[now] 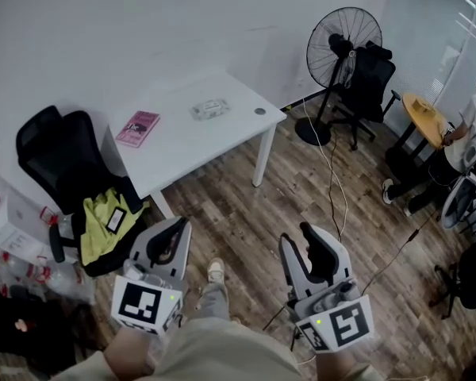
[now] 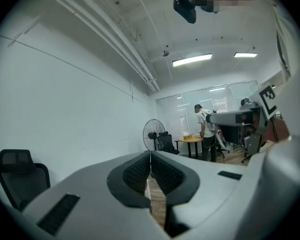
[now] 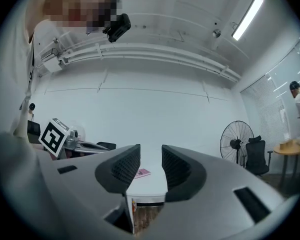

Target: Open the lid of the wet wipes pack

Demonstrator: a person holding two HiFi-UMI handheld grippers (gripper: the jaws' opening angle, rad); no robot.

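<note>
At the far left a black office chair [image 1: 54, 153] carries a yellow garment [image 1: 103, 213]. Next to it stands the white table [image 1: 246, 137], with a pink booklet [image 1: 138, 127] near its left edge. The left tool [image 1: 174, 227] hangs low over the wooden floor, its jaws closed together with nothing between them. The wet wipes pack [image 1: 210, 108] lies flat near the middle of the table, well apart from both tools. It is probably a light, soft film pouch with a stiffer flip lid, and likely to slide on the smooth top. One tool should pin the pouch body at one end while the other catches the lid's front lip. The pack is too small here to tell which way that lip faces. The right tool [image 1: 300, 235] points toward the table, jaws apart and empty. A standing fan [image 1: 343, 42] is beyond the table on the right.
</note>
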